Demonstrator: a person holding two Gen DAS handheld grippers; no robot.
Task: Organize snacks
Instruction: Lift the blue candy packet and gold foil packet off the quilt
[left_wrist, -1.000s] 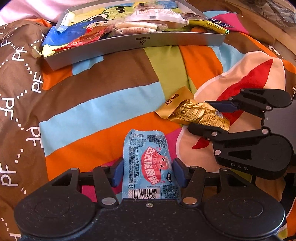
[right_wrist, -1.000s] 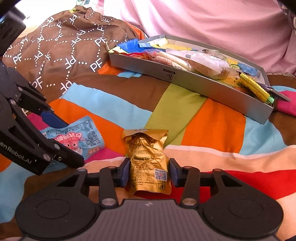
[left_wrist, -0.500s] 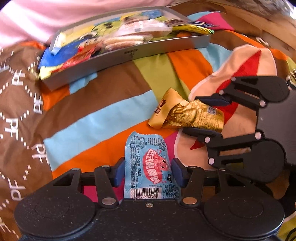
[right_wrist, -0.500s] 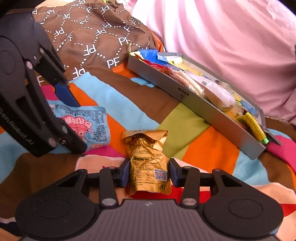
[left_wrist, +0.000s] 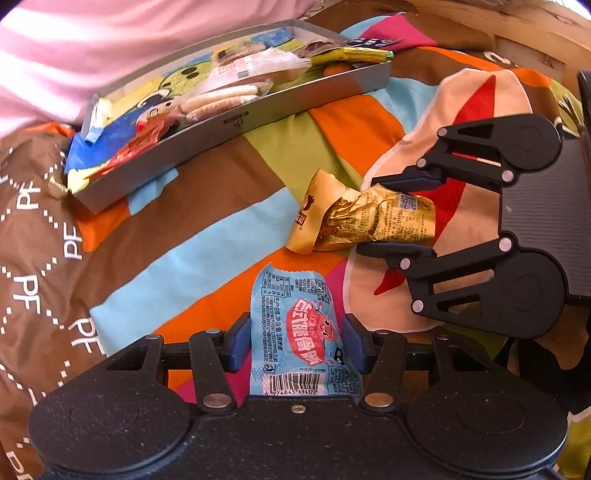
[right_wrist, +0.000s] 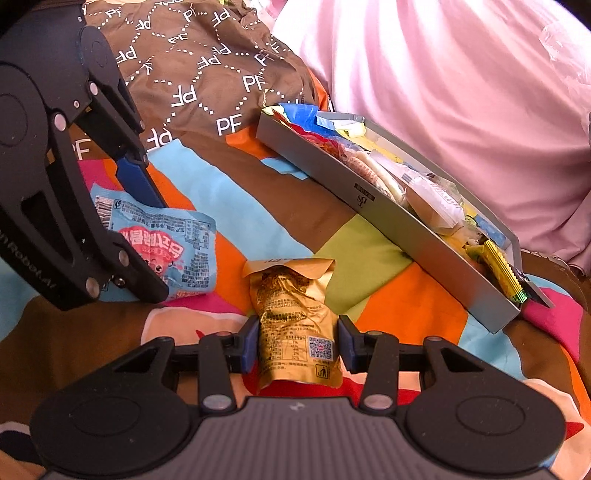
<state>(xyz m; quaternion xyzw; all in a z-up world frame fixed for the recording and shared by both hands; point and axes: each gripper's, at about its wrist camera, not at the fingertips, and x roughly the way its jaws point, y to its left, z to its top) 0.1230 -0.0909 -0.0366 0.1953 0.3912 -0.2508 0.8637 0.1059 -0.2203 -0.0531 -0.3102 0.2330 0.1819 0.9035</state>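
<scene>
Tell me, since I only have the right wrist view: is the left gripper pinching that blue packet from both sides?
Observer: Yes. The left wrist view shows both pads pressing the edges of the blue packet; the left gripper is shut on it.
Operator: Anything off to the right that I miss?
Observer: A wooden edge past the blanket.
Operator: Anything else hidden from me?
Observer: A wrapper with a green cartoon face lies in the grey tray.
</scene>
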